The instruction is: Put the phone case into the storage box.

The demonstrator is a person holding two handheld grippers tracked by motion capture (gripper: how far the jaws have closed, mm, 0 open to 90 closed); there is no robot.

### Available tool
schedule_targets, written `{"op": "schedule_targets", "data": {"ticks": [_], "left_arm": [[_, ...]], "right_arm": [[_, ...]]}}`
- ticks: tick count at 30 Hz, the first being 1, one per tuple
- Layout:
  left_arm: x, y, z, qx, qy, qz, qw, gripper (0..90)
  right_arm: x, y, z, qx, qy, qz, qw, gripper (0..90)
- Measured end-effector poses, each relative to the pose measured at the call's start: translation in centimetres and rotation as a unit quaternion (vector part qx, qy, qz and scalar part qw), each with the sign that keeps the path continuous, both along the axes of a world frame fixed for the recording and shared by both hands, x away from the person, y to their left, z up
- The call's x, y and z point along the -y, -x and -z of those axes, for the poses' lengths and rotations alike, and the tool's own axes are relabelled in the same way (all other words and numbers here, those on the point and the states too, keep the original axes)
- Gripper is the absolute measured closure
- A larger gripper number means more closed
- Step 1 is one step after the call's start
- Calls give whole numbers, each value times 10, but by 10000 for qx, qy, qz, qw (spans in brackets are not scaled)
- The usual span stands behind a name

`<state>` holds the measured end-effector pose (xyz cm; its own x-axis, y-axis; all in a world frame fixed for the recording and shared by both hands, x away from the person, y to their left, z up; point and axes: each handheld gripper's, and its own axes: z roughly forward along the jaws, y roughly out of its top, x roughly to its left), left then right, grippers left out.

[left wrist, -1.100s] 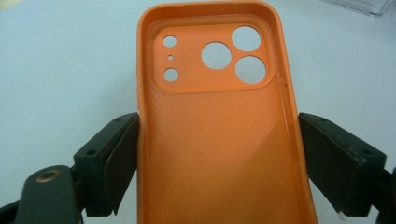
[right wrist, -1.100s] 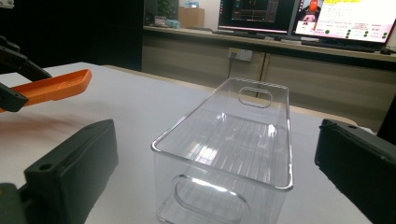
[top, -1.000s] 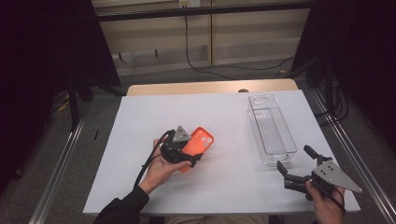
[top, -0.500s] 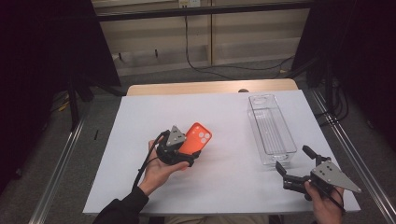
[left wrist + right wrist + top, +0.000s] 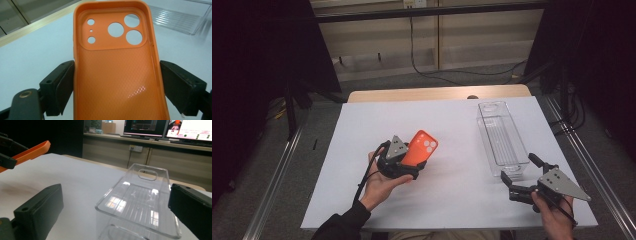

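I have the left gripper (image 5: 410,167) clamped on the orange case (image 5: 421,148): in the left gripper view both pads press its long edges, with the case (image 5: 117,67) standing up between the jaws, hollow side toward the camera and lens cut-outs at the far end. The case is lifted off the white table (image 5: 452,190), tilted up and away from the hand. The right gripper (image 5: 515,181) rests at the near right, jaws spread wide with nothing between them; the clear bin (image 5: 501,137) lies straight ahead of it, its near end just beyond the jaw tips.

As I read it, the step in hand is carrying the case across to the bin — ahead and to the right of the left gripper.

Procedure:
- Keep the clamp pressure as it is. The case looks soft, and squeezing harder would likely bow its walls and let it spring out.
- Hold the case tilted until it is over the bin's open top, then bring its long axis in line with the bin's — the bin is narrow, so a crosswise case would probably catch on the rim.
- Lower until the free end is inside the walls before opening the jaws.
- If the bin shifts, steady its near end (image 5: 140,220) with the right gripper.
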<state>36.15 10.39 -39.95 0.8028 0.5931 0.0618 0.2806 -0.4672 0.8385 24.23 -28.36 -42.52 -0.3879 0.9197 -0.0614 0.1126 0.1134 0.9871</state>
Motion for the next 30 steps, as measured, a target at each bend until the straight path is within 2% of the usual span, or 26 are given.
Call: {"op": "schedule_targets", "data": {"ticks": [3, 9, 15, 16, 18, 24, 30], "left_arm": [[1, 3, 0, 33, -47, 35, 10000, 160], [3, 7, 1, 56, -27, 55, 10000, 160], [6, 7, 1, 266, -69, -76, 9996, 160], [7, 6, 1, 186, -17, -60, 9998, 160], [9, 6, 2, 209, -48, -69, 9997, 160], [17, 9, 3, 226, -83, 57, 9997, 160], [21, 13, 1, 220, -64, 193, 9995, 160]], "right_arm": [[-8, -2, -2, -79, 55, -68, 9999, 0], [-21, -7, -4, -275, -68, -226, 9993, 0], [-33, -14, -11, -302, -156, -294, 9990, 6], [-35, -15, -12, -274, -119, -277, 9992, 14], [-39, -18, -14, -302, -150, -213, 9992, 28], [-50, -25, -18, -359, -301, -326, 9984, 44], [-55, -33, -26, -380, -222, -346, 9984, 31]]}}
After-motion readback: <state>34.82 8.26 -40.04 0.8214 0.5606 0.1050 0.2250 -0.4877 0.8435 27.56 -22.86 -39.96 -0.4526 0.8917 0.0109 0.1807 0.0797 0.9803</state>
